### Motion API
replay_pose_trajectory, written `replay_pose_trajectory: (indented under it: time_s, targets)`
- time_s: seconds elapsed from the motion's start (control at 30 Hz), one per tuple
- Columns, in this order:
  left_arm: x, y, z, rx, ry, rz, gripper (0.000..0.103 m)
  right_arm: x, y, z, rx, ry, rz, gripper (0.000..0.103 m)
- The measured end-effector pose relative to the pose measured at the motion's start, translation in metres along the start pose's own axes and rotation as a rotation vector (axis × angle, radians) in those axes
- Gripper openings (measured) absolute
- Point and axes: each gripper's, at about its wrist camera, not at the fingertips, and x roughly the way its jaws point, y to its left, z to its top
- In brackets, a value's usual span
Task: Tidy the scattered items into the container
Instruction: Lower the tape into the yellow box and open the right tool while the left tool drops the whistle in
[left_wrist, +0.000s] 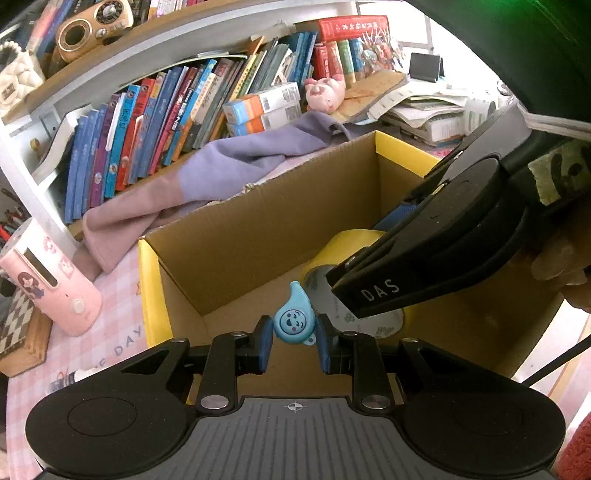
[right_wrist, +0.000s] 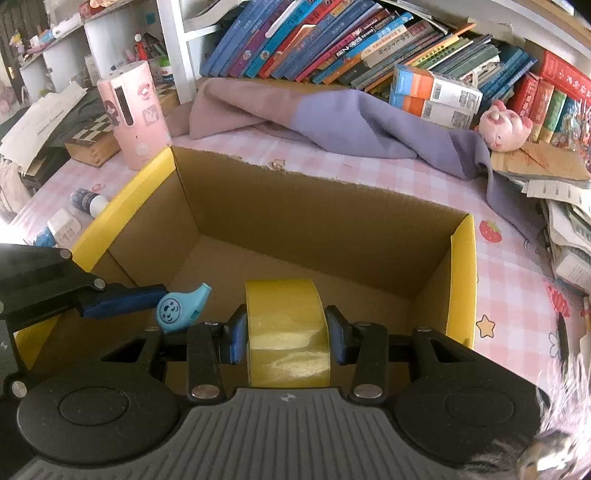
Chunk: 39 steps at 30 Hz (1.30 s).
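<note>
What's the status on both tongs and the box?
Left tongs shut on blue whistle. Right tongs shut on yellow tape roll. Both over open cardboard box, nothing released. Box floor bare, nothing in the way.

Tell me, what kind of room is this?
Probably a child's bedroom or study corner at home: a white shelf packed with colourful books, a pink plush pig toy, and a pink checked tablecloth with star and strawberry prints under the open cardboard box.

The whistle (left_wrist: 293, 320) is showing light blue with a smiling face; the tape (right_wrist: 287, 334) is glowing yellow. The box (right_wrist: 317, 206) is showing brown inside, yellow outside. The tablecloth (right_wrist: 369, 168) is wearing pink-and-white checks with stars and strawberries. The cloth (right_wrist: 332, 114) is lying mauve and lavender. The pads (left_wrist: 266, 341) are showing blue.
</note>
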Motion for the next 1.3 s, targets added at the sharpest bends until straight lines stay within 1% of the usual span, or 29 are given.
replay_pose_trajectory:
  time_s: [0.2,0.3,0.37,0.43,0.5,0.57,0.6,0.63,0.8,1.03,1.3]
  targets:
    - [-0.001,-0.002,0.001,-0.004,0.002,0.014,0.024,0.001,0.0,-0.003,0.0,0.005,0.003,0.041]
    - [-0.003,-0.004,0.001,0.0,-0.003,0.018,0.028,0.001,-0.001,-0.004,0.009,0.002,0.005,0.041]
    - [-0.005,-0.004,0.001,0.001,-0.004,0.02,0.034,0.0,-0.002,-0.005,0.019,-0.002,0.007,0.042]
    - [-0.007,-0.005,0.001,0.0,-0.008,0.038,0.053,-0.003,-0.004,-0.005,0.031,-0.012,0.009,0.042]
    - [-0.011,-0.005,0.0,-0.001,-0.025,0.053,0.057,-0.007,-0.006,-0.005,0.042,-0.035,0.016,0.043]
    - [-0.017,-0.005,0.001,-0.007,-0.041,0.058,0.063,-0.012,-0.008,-0.004,0.05,-0.06,0.021,0.049]
    - [-0.02,-0.004,0.002,-0.007,-0.052,0.063,0.068,-0.015,-0.008,-0.003,0.053,-0.074,0.02,0.049]
    - [-0.023,-0.004,0.002,-0.006,-0.066,0.069,0.07,-0.018,-0.008,-0.002,0.055,-0.087,0.016,0.05]
    - [-0.038,-0.004,0.005,-0.005,-0.117,0.088,0.077,-0.034,-0.008,0.001,0.059,-0.143,-0.001,0.051]
    - [-0.061,0.001,0.002,-0.032,-0.175,0.093,0.083,-0.055,0.0,-0.003,0.062,-0.179,-0.014,0.051]
    - [-0.094,0.012,-0.011,-0.061,-0.232,0.081,0.085,-0.084,0.016,-0.015,0.109,-0.245,-0.056,0.052]
